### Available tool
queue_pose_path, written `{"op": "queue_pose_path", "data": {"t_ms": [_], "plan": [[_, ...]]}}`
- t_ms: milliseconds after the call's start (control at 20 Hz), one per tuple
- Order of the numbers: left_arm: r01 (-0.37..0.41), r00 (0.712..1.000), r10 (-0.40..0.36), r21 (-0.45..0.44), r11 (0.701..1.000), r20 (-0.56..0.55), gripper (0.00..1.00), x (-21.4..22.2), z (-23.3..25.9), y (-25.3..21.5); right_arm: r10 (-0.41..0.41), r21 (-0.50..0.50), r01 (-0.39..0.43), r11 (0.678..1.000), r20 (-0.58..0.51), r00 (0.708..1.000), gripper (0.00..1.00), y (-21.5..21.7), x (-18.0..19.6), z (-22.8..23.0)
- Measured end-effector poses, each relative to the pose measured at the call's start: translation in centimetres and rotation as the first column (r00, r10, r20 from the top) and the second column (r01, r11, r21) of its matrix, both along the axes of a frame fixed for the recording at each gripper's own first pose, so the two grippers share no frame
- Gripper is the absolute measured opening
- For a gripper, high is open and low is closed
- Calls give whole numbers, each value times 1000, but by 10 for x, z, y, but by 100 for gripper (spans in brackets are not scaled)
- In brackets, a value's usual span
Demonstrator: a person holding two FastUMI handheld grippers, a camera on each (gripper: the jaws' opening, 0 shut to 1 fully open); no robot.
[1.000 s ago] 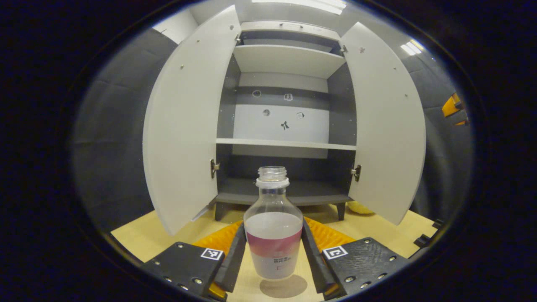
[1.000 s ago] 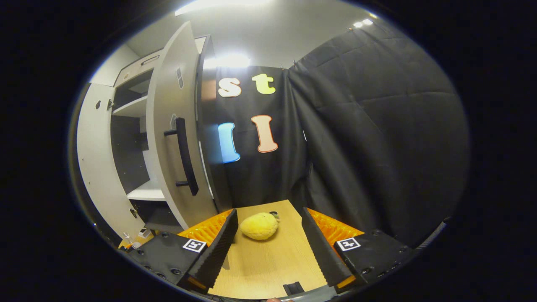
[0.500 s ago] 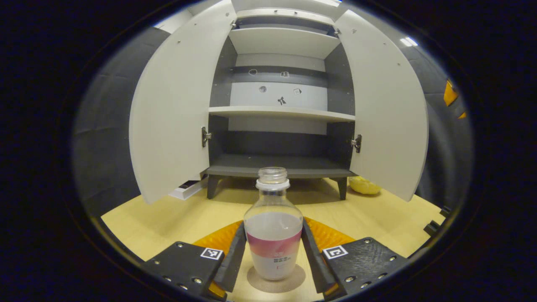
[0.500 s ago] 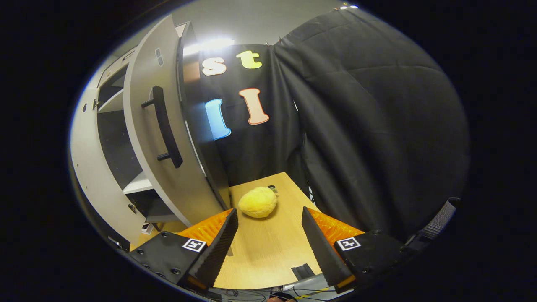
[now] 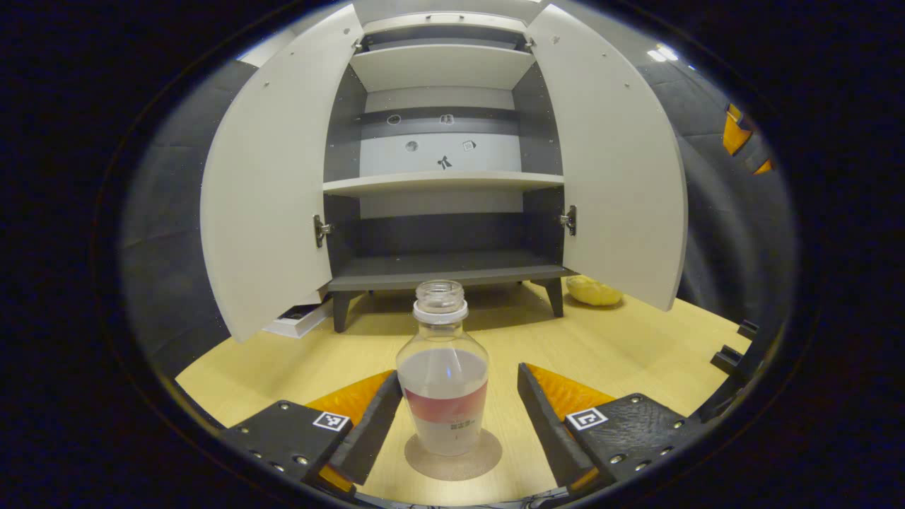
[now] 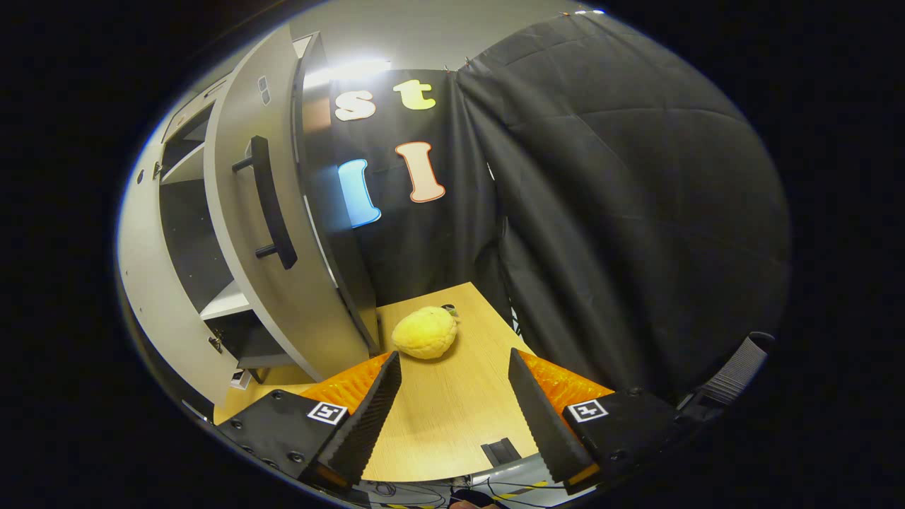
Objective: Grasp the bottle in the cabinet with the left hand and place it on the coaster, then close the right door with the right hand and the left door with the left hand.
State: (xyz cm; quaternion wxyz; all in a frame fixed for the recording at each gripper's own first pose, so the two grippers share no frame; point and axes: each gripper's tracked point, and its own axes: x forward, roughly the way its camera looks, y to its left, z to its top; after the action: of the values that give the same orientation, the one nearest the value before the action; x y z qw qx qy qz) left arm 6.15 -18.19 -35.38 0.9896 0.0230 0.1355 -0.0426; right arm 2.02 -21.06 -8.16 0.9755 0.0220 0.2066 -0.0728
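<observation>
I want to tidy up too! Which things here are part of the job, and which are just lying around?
For the job:
- bottle, standing on the coaster
- right door
- left door
- left claw, open around the bottle

Just lying about:
- yellow plush toy
- white flat box by the cabinet leg

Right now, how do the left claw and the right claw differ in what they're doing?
The left claw brackets the clear plastic bottle, which stands upright on the round tan coaster; its fingers stand apart from the glass. The right claw has only bare wooden table between its fingers, with the yellow plush toy lying beyond. Both are open and hold nothing.
</observation>
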Motion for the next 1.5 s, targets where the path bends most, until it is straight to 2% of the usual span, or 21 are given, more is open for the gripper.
{"op": "queue_pose_path", "data": {"t_ms": [50, 100, 150, 350, 500, 650, 700, 750, 800, 850, 900, 1050, 1100, 1250, 1300, 1400, 1450, 1500], "plan": [[11, 1000, -11, 6, 1000, 0, 95, -4, 6, -2, -4, 2, 4, 1000, -2, 1000, 97, -1, -1, 0], [17, 1000, -17, 9, 1000, -4, 100, -9, 10, -4, -10, 4, 10, 1000, -1, 1000, 97, -3, -2, 0], [15, 1000, -15, 9, 1000, -12, 95, -17, 16, -3, -20, 5, 20, 1000, 0, 1000, 97, -5, -3, 0], [-25, 997, 26, 8, 1000, -79, 95, -60, 21, 15, -48, 34, 48, 998, 19, 999, 97, -12, 7, 5], [-108, 984, 110, 18, 994, -137, 95, -85, 38, 46, -44, 27, 43, 999, 54, 998, 97, -12, 27, 13], [-194, 978, 196, 31, 981, -77, 95, -88, 102, 77, -25, 0, 25, 1000, 134, 991, 97, -12, 52, 37], [-221, 974, 223, 42, 974, -48, 95, -86, 128, 86, -12, -6, 13, 1000, 160, 987, 97, -9, 60, 44], [-238, 971, 239, 46, 970, -14, 95, -79, 156, 94, 8, -12, -6, 1000, 178, 984, 92, -4, 69, 50], [-256, 967, 255, 52, 965, 19, 95, -73, 183, 99, 31, -22, -28, 999, 196, 980, 92, 1, 78, 56], [-277, 960, 274, 61, 959, 56, 95, -65, 214, 106, 54, -33, -48, 998, 221, 974, 97, 6, 85, 68], [-292, 954, 285, 66, 954, 93, 100, -58, 242, 110, 77, -45, -68, 997, 255, 964, 97, 11, 91, 81], [-311, 936, 304, 16, 950, 178, 100, -35, 310, 112, 157, -63, -144, 988, 320, 934, 97, 37, 103, 102], [-306, 936, 301, 1, 952, 184, 100, -25, 323, 110, 182, -68, -169, 983, 328, 927, 92, 45, 109, 105], [-251, 955, 248, -5, 968, 160, 100, 2, 348, 94, 261, -85, -248, 965, 356, 897, 97, 67, 132, 120], [-245, 954, 242, -3, 969, 177, 100, 10, 358, 92, 291, -89, -278, 956, 346, 892, 92, 73, 139, 117], [-240, 951, 236, -6, 971, 199, 100, 17, 371, 84, 335, -113, -315, 942, 337, 880, 92, 77, 147, 123], [-239, 950, 237, -15, 971, 201, 95, 19, 374, 79, 357, -124, -335, 934, 340, 870, 92, 82, 147, 127], [-245, 948, 245, -28, 969, 201, 95, 23, 375, 79, 381, -130, -358, 925, 343, 859, 92, 89, 147, 128]]}}
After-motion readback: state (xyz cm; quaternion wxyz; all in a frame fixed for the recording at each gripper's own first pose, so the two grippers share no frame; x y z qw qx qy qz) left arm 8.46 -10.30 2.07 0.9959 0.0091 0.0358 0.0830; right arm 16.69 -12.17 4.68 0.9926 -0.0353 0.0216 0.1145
